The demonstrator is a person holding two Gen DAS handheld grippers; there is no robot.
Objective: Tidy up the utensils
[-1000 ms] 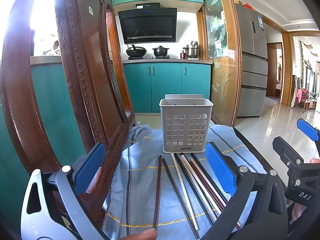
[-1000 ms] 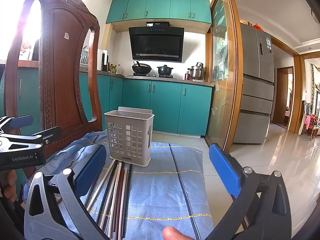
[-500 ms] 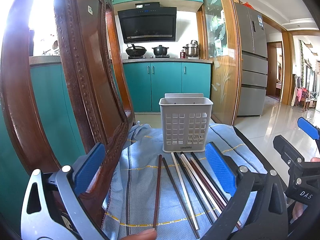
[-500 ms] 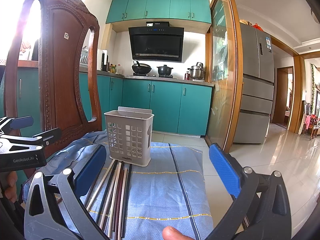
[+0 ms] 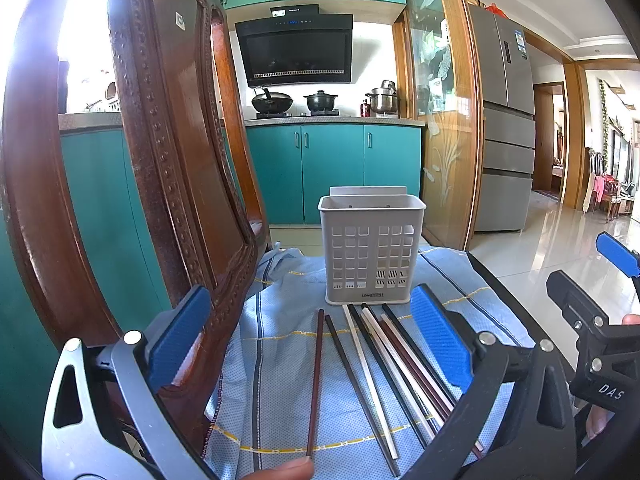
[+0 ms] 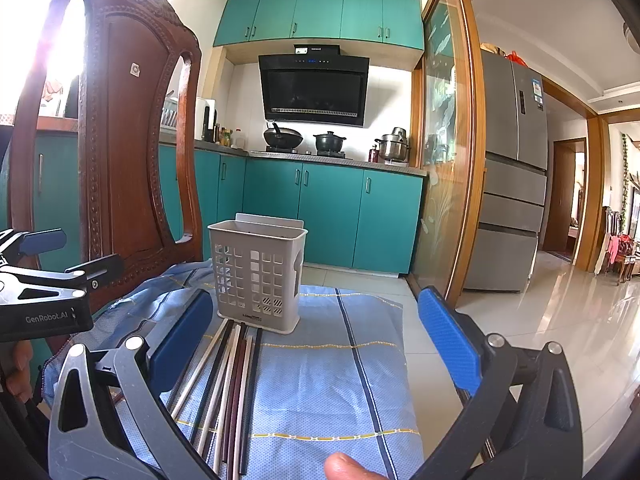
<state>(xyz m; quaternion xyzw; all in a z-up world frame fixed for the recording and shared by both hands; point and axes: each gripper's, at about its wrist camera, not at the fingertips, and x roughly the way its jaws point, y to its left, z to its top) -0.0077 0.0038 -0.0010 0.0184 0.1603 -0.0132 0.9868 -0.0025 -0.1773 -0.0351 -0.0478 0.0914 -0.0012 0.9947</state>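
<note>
Teal kitchen behind; blue striped cloth over the surface, carved chair at frame left. Grey slotted holder upright at centre. Chopsticks fanned flat just below it: light, stiff, slick, likely best pinched mid-length. Left hand-held gripper spread wide, straddling them, grasping nothing. Right hand-held gripper likewise released, chopsticks at its lower left.

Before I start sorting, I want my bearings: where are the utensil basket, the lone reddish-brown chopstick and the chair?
utensil basket (image 5: 370,256): left wrist view, middle of its perforated front wall.
lone reddish-brown chopstick (image 5: 316,376): left wrist view, mid-shaft, left of the bundle.
chair (image 6: 120,152): right wrist view, carved wooden backrest panel.
</note>
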